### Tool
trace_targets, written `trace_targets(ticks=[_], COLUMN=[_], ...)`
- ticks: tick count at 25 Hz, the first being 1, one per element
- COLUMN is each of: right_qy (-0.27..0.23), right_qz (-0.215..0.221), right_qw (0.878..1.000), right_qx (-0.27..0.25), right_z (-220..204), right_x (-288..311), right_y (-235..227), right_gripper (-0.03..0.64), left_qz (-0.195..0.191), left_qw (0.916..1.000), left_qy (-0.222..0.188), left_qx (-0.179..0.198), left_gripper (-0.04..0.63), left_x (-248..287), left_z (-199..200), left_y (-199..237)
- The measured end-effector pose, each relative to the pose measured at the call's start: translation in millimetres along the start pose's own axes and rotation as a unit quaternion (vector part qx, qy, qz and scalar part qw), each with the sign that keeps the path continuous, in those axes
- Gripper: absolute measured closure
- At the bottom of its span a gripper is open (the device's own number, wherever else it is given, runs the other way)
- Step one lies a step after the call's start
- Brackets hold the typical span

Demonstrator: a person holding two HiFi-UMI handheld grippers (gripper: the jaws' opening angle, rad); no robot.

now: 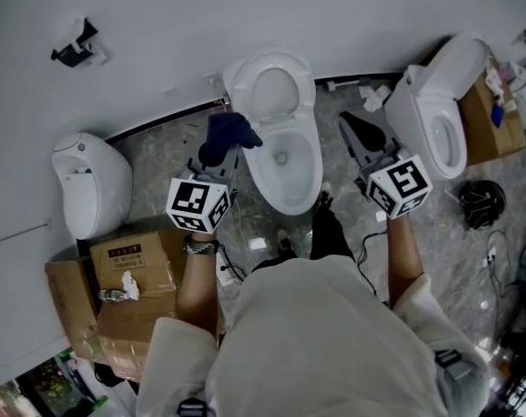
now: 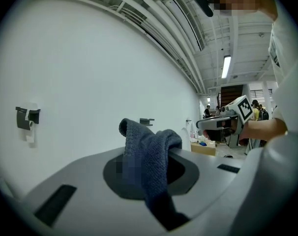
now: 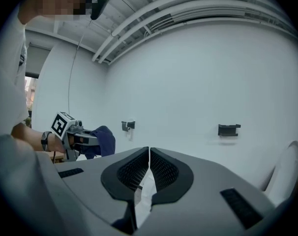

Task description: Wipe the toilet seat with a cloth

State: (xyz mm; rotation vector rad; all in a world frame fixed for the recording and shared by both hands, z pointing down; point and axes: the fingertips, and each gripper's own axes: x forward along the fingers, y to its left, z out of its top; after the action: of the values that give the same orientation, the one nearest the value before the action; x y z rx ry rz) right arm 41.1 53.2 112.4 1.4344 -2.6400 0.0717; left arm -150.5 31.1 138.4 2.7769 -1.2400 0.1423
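A white toilet [image 1: 285, 189] stands in the middle with its ring seat [image 1: 239, 83] tipped up against the wall. My left gripper [image 1: 221, 150] hangs just left of the bowl, shut on a dark blue cloth [image 1: 228, 137]. In the left gripper view the cloth [image 2: 149, 161] bulges up from between the jaws and droops over them. My right gripper [image 1: 354, 129] floats to the right of the bowl, with jaws shut and nothing held. In its own view the right gripper [image 3: 149, 154] has its ribbed pads together, and the left gripper [image 3: 75, 136] with the cloth [image 3: 102, 141] shows at left.
A second white toilet [image 1: 437, 120] stands at right and a white wall-hung fixture [image 1: 89, 181] at left. Cardboard boxes [image 1: 133, 268] sit on the floor at lower left. A black round object [image 1: 480, 202] and cables lie at right. The person's legs are just before the bowl.
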Motion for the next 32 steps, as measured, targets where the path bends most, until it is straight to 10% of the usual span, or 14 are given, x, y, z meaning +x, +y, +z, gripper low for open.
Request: trace_targets(ticks=[32], right_qy=[0.099], right_qz=[0.026], right_qw=[0.994], right_qx=[0.039], right_z=[-116], right_x=[102], right_y=[-152], right_gripper=[0.588], left_qz=[0.074], left_qw=[0.9891], left_qy=[0.116], left_qx=[-0.050], left_gripper=[0.555], left_x=[272], left_z=[-137], left_y=[112])
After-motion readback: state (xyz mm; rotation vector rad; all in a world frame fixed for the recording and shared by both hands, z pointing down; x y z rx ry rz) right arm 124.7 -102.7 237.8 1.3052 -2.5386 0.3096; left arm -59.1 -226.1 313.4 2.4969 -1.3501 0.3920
